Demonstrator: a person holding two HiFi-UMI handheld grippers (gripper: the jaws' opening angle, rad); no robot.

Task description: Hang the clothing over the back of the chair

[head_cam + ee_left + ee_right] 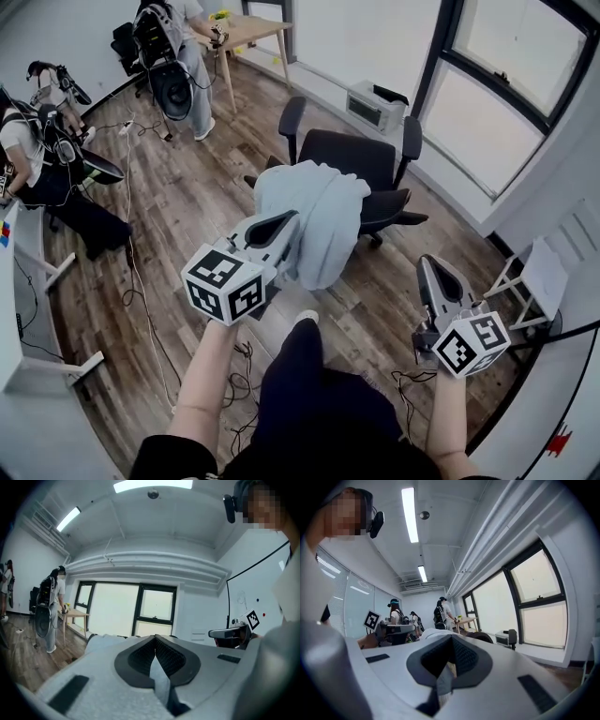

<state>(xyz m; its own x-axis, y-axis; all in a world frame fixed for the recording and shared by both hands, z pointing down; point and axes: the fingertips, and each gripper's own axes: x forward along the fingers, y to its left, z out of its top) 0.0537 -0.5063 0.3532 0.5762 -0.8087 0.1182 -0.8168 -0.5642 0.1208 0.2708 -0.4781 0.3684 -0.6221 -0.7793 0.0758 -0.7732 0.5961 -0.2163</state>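
Ahead, at twelve o'clock in the head view, a black office chair (pixel 352 155) is seen on the wooden floor (pixel 187 197), with armrests (pixel 411 136) at its nine and three o'clock sides. Over its near side, toward the centre of that view, the pale blue clothing (pixel 323 211) is bunched in a broad heap and trails down toward six o'clock. It is judged to rest on the backrest, though that part is mostly covered and this cannot be confirmed. The left tongs (pixel 292 219) are shown at eight o'clock of the clothing, overlapping its edge, with the jaws brought together. No fold is seen to be pinched, only a thin pale strip low in the gap, whose nature cannot be told. The right tongs (pixel 431 266) are held well apart from the clothing at four o'clock, likewise closed and empty. If the heap is to be hung properly, both tongs should be opened before the cloth is reached. The upper edge should then be taken at two spread points, lifted clear of the backrest and laid so that similar lengths fall front and rear. Sideways pushes are best avoided, since such a chair is likely to swivel or roll.
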